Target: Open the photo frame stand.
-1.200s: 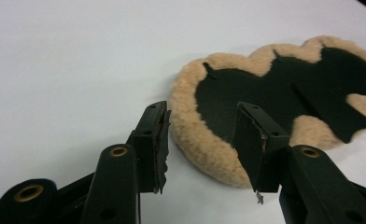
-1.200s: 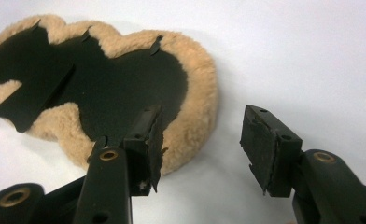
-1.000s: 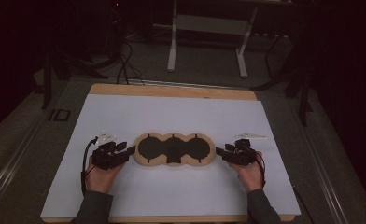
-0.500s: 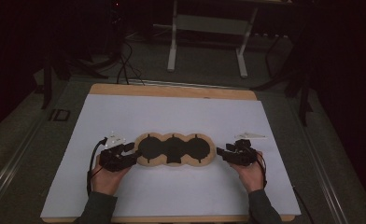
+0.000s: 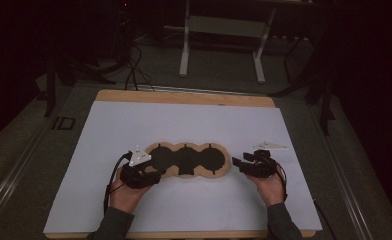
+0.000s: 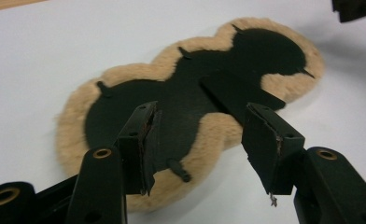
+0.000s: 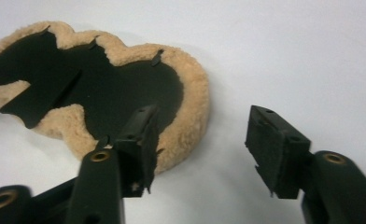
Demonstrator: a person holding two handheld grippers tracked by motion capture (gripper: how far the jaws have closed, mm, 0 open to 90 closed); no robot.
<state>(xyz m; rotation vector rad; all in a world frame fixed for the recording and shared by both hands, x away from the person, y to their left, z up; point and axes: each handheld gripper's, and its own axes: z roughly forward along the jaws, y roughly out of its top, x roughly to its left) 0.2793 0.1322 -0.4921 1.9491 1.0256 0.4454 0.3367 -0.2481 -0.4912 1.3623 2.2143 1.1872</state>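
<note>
Both tongs stand spread, and neither pinches anything. We see the left tongs [image 5: 151, 176] at the left end of the fleece pad [image 5: 189, 161]; their jaws have just been opening, and in the left gripper view [image 6: 197, 147] the pad's near edge lies between the two pads without being pressed. We see the right tongs [image 5: 240, 164] just beside the pad's right end; their jaws have also just been opening a little, and in the right gripper view [image 7: 200, 147] the gap between them frames bare surface, with one jaw over the pad's tan rim [image 7: 190, 116].

We find the fleece pad lying flat on the white sheet [image 5: 134, 130], in the near half of the counter [image 5: 184, 97], between the two hands. It has three joined lobes, a tan woolly border and a black centre [image 6: 181, 93] with a flat black strap [image 6: 239, 93] across it.

We note the left hand [image 5: 124, 195] and the right hand [image 5: 270, 187] entering from the near edge, each with a grey sleeve [image 5: 284, 225]. A grey three-cornered plate [image 5: 139, 156] tops the left tongs. Beyond the counter stand a white frame [image 5: 221, 45] and loose cables [image 5: 131, 70] on the dark floor.
</note>
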